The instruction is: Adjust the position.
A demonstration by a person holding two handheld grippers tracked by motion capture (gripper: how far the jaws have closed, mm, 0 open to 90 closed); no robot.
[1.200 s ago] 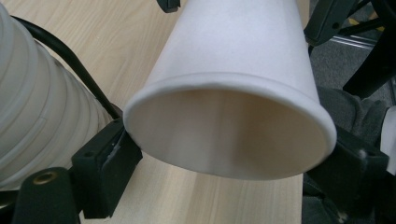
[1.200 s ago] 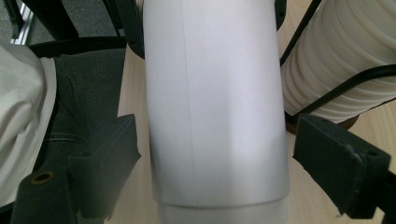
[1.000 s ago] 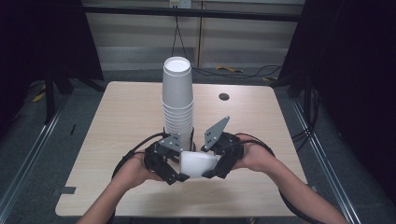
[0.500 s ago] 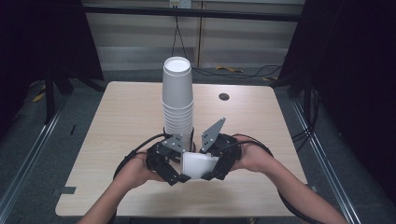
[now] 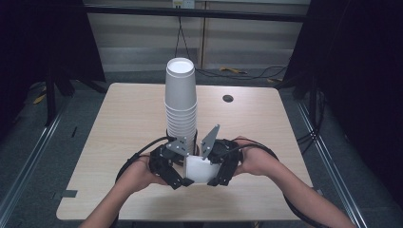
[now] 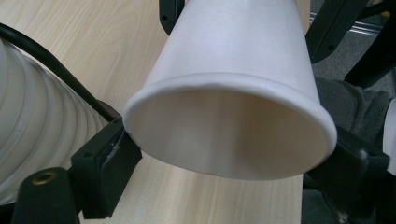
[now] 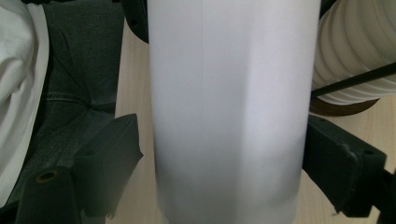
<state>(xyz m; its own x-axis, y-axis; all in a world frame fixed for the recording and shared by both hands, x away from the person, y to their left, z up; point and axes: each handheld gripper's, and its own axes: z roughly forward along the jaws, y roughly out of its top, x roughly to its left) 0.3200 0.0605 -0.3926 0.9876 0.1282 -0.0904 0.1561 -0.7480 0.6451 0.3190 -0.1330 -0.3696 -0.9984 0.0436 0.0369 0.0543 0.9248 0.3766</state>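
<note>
A single white paper cup (image 5: 199, 168) lies on its side in the air between my two grippers, near the table's front edge. My left gripper (image 5: 184, 181) is shut on the cup's rim (image 6: 233, 93), whose open mouth faces its camera, one pad on each side. My right gripper (image 5: 215, 180) straddles the cup's body (image 7: 229, 116). Its jaws have just been closing with the cup between them. One pad touches the wall and the other fingertip (image 7: 123, 140) stands a sliver off it. A tall stack of white cups (image 5: 180, 104) rises just behind both grippers.
The light wooden table (image 5: 123, 123) has a round cable hole (image 5: 227, 98) at the back right. Black cables loop from both grippers beside the stack's base (image 6: 32, 140). The person's lap (image 7: 70, 79) lies below the front edge, and dark floor with rails surrounds the table.
The two grippers have drawn slightly closer around the cup. Both hands and the stack stay where they were.
</note>
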